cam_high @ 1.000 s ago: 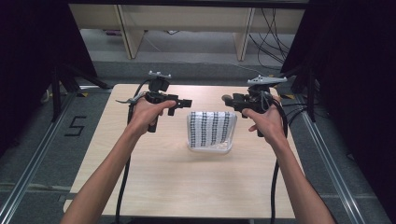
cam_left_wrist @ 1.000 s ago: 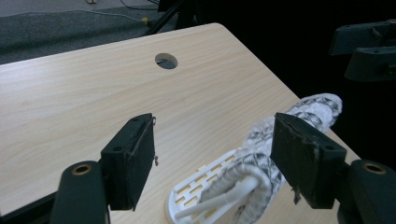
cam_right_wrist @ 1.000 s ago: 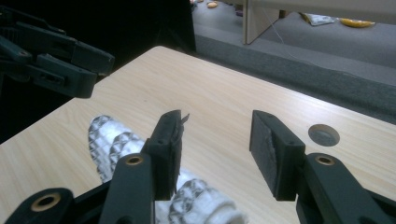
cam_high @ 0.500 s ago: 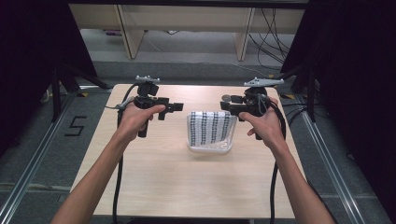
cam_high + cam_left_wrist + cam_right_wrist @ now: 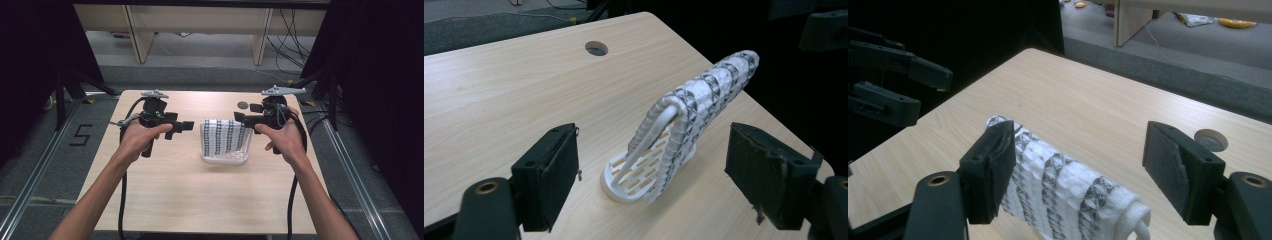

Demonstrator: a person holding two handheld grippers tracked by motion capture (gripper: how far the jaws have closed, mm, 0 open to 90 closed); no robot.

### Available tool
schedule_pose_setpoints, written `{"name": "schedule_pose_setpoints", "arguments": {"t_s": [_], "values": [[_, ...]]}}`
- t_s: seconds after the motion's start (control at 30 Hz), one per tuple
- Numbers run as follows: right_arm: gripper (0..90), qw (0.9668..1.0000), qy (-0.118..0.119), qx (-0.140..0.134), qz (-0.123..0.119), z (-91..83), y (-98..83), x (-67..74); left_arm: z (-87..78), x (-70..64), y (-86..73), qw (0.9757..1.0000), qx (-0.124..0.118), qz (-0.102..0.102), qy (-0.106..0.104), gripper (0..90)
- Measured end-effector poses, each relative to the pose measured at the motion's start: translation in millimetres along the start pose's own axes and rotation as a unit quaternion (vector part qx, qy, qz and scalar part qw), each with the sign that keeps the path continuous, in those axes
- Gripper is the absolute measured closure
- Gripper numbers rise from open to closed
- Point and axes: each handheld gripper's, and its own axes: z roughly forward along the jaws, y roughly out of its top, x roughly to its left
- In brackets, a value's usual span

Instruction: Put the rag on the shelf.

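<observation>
Flanking towel rack (image 5: 225, 141), both grippers wide, clear of table edges.

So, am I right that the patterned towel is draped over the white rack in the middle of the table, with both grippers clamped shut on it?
Not quite: the patterned towel is draped over the white rack, but neither gripper is clamped on it. The left gripper and right gripper have just been opening; both gripper views show the fingers spread wide, not pressing on the towel.
</observation>
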Motion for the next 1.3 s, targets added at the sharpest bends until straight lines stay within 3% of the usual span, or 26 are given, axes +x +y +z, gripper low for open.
{"name": "schedule_pose_setpoints", "arguments": {"t_s": [0.17, 0.2, 0.43, 0.5, 0.53, 0.57, 0.63, 0.83, 0.87, 0.9, 0.97, 1.0, 1.03, 1.17, 1.2, 1.3], "values": [[30.2, 1.0, 0.0, -0.001, 0.004, -3.5, -2.4, 3.4, -5.4, -4.8, -8.4, 0.9999, -0.007, 0.004, -0.015, 19.5], [30.2, 1.0, 0.001, -0.002, -0.004, -4.0, -2.9, 3.2, -6.2, -5.6, -10.2, 0.9999, -0.009, 0.005, -0.01, 19.5], [29.7, 1.0, 0.003, -0.006, 0.006, -8.1, -7.4, 7.4, -13.1, -8.7, -18.5, 0.9997, -0.012, 0.011, -0.016, 19.3], [29.4, 0.9999, 0.007, -0.008, 0.004, -9.2, -8.5, 6.8, -15.9, -10.0, -21.7, 0.9997, -0.015, 0.011, -0.014, 19.3], [28.6, 0.9999, 0.006, -0.01, -0.013, -9.6, -9.9, 5.4, -17.0, -10.5, -23.6, 0.9997, -0.017, 0.009, -0.015, 19.3], [28.6, 1.0, 0.005, -0.004, 0.0, -11.4, -10.6, 7.1, -18.2, -10.6, -25.5, 0.9997, -0.017, 0.01, -0.015, 19.2], [28.2, 0.9999, 0.011, -0.009, -0.007, -10.6, -11.5, 5.7, -20.5, -10.2, -29.4, 0.9996, -0.016, 0.01, -0.02, 19.1], [26.3, 0.9999, 0.009, -0.009, 0.008, -12.7, -18.5, 6.2, -27.1, -11.4, -40.9, 0.9996, -0.02, 0.011, -0.016, 18.9], [26.2, 0.9999, 0.009, -0.012, 0.002, -13.0, -19.4, 5.5, -28.7, -12.2, -43.6, 0.9996, -0.02, 0.012, -0.017, 18.9], [26.1, 0.9999, 0.008, -0.012, -0.005, -13.2, -20.9, 5.2, -29.3, -12.2, -44.8, 0.9996, -0.019, 0.014, -0.019, 18.9], [26.2, 0.9999, 0.008, -0.004, 0.01, -15.5, -22.3, 8.0, -30.0, -13.1, -47.8, 0.9995, -0.018, 0.016, -0.02, 18.9], [26.1, 0.9998, 0.01, -0.014, -0.006, -14.6, -23.2, 6.0, -30.2, -13.7, -49.6, 0.9995, -0.019, 0.017, -0.018, 18.9], [26.1, 0.9999, 0.008, -0.012, 0.004, -15.5, -24.1, 7.8, -30.4, -14.0, -51.3, 0.9995, -0.018, 0.016, -0.02, 18.9], [26.2, 0.9999, 0.005, -0.012, -0.011, -17.4, -27.1, 8.9, -29.9, -16.8, -57.3, 0.9995, -0.014, 0.024, -0.017, 18.7], [26.1, 0.9999, 0.008, -0.012, -0.001, -18.2, -28.0, 10.5, -29.7, -17.5, -59.0, 0.9995, -0.014, 0.023, -0.017, 18.7], [26.1, 0.9999, 0.007, -0.009, -0.002, -19.8, -31.4, 11.8, -28.5, -19.0, -62.4, 0.9994, -0.011, 0.026, -0.02, 18.7]]}}
